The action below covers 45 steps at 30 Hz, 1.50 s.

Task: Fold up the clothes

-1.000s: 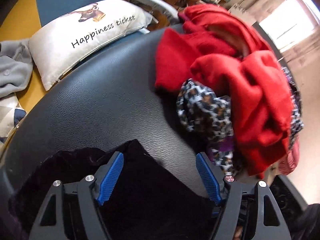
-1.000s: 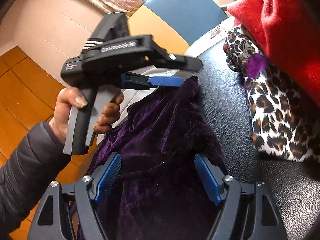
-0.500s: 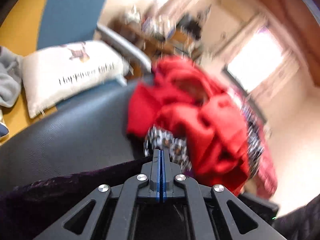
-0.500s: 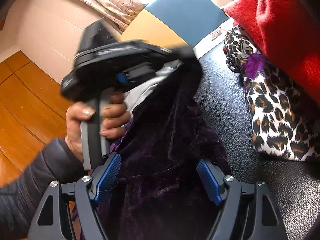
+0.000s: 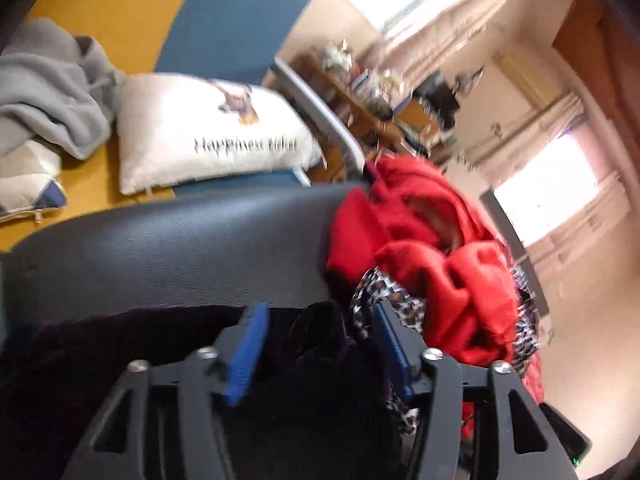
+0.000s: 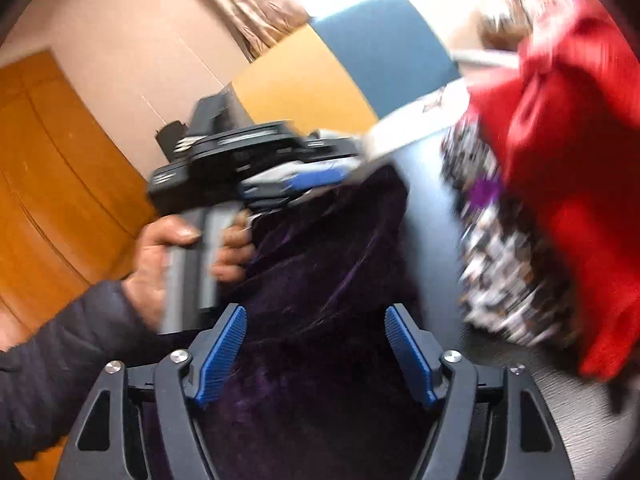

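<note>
Velvet was the whole story: the dark purple velvet garment (image 6: 328, 264) lay bunched along the near edge of the black leather seat (image 5: 168, 256), its long axis running from the bottom centre of the right wrist view up toward the middle of the frame. Both tools sat right over it. The left gripper (image 5: 316, 344) had just been opening its jaws, and they stood apart with a peak of velvet rising between them, the blue pads (image 5: 248, 352) not pressing on the cloth. From the right wrist view that same tool (image 6: 320, 178) showed side-on at the far end of the garment, gripped by a hand (image 6: 160, 264) in a dark padded sleeve (image 6: 52, 364), so the left side was the nearer one to that far end. The right gripper (image 6: 316, 352) had its jaws wide apart, just closing a little, straddling the near end with no grip that I could see.

To the right, well inside the seat, sat the waiting heap: a red garment (image 5: 440, 264) piled over a leopard-print garment (image 6: 508, 264). Behind the seat stood a white cushion (image 5: 208, 132) with lettering, grey fleece (image 5: 52, 88) beside it, against a yellow and blue backrest (image 5: 236, 16). Bright windows glared at upper right; an orange wooden door (image 6: 52, 184) filled the left.
</note>
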Each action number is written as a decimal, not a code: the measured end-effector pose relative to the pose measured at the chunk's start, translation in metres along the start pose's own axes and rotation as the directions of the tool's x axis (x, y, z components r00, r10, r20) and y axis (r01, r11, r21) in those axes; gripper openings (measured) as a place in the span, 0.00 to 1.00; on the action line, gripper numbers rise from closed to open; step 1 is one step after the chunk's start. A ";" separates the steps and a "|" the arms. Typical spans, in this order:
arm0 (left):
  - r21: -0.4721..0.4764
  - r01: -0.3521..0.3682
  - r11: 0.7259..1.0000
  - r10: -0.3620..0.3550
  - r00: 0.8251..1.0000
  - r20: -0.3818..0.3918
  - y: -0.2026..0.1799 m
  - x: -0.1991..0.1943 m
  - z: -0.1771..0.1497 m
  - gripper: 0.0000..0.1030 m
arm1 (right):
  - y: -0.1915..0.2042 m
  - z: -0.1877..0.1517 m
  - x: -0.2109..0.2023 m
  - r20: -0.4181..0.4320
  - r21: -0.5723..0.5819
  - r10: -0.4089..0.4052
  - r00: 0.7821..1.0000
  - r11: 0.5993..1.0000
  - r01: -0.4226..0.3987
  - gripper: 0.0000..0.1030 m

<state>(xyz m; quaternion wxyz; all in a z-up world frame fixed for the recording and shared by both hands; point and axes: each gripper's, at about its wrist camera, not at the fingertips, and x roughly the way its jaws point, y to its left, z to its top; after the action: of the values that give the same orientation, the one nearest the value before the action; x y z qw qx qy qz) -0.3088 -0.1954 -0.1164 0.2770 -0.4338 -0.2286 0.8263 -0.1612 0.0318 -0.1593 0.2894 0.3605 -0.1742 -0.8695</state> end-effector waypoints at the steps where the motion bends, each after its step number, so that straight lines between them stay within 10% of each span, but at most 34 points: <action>1: 0.008 -0.006 1.000 0.005 1.000 0.007 -0.002 -0.008 -0.003 0.55 | 0.002 0.003 -0.002 0.004 -0.025 -0.028 1.000 0.999 0.028 0.69; 4: 0.072 -0.046 0.996 0.049 0.998 -0.031 -0.010 -0.017 -0.025 0.55 | 0.004 0.010 -0.005 -0.030 -0.066 -0.027 0.999 0.998 0.025 0.69; 8: 0.064 -0.145 0.987 0.148 0.988 -0.036 -0.002 -0.026 -0.052 0.55 | -0.009 0.010 -0.002 -0.088 0.103 0.187 0.978 0.979 -0.178 0.72; 18: -0.124 -0.333 0.935 0.348 0.929 0.126 0.056 -0.084 -0.107 0.53 | -0.027 0.009 0.047 -0.058 0.282 0.063 0.996 0.958 -0.044 0.75; 26: -0.162 -0.295 0.942 0.321 0.931 0.172 0.070 -0.084 -0.117 0.34 | -0.043 0.001 0.027 0.107 0.367 -0.107 0.989 0.928 0.060 0.66; 38: -0.160 -0.340 0.927 0.367 0.909 0.196 0.047 -0.123 -0.135 0.49 | -0.005 0.003 -0.040 -0.051 -0.160 -0.300 0.952 0.944 0.289 0.66; 45: -0.277 -0.485 0.829 0.546 0.810 0.214 0.078 -0.206 -0.186 0.60 | 0.035 0.043 0.001 0.011 -0.414 -0.306 0.952 0.865 0.283 0.66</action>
<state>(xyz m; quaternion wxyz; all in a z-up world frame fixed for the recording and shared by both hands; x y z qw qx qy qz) -0.0753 -0.3625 -0.1396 -0.0417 -0.3832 -0.2244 0.8950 -0.1794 0.0086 -0.1127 0.2274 0.3374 0.0776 -0.9102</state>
